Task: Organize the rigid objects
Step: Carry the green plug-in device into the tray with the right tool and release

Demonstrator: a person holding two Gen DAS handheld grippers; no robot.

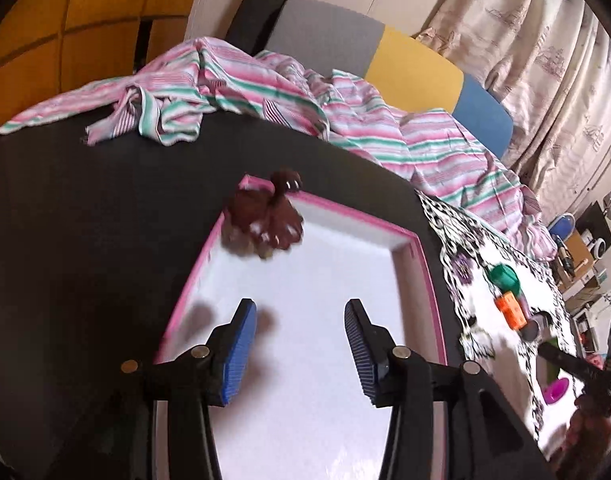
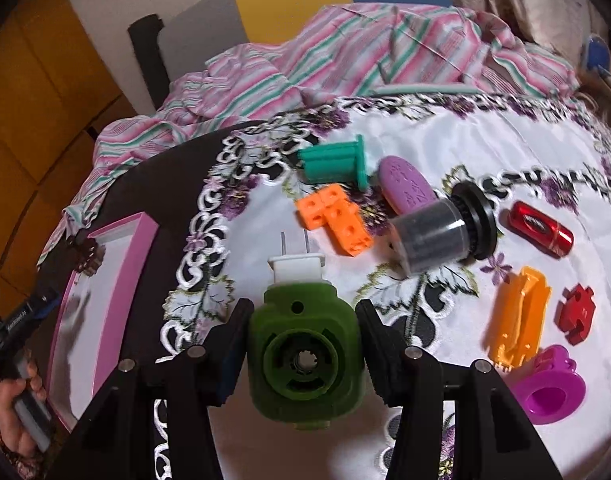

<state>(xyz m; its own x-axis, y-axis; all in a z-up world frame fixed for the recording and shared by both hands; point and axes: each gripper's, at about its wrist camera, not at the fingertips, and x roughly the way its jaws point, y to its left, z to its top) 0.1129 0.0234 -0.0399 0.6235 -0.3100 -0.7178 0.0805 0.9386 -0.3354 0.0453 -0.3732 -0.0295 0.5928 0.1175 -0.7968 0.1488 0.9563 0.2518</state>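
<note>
We saw the pink-rimmed tray [image 1: 419,264] as our landmark: above it our left gripper [image 1: 301,344] hung spread and empty, a blurred brown toy [image 1: 265,216] at its far corner. Right of it, over the embroidered cloth [image 2: 445,140], our right gripper [image 2: 305,344] clenched the green plug adapter [image 2: 305,352], seemingly stiff, light, best held by its flat sides; its underside was hidden.

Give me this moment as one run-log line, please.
left claw: open over pink tray | right claw: shut on green plug | brown toy: in tray
</note>
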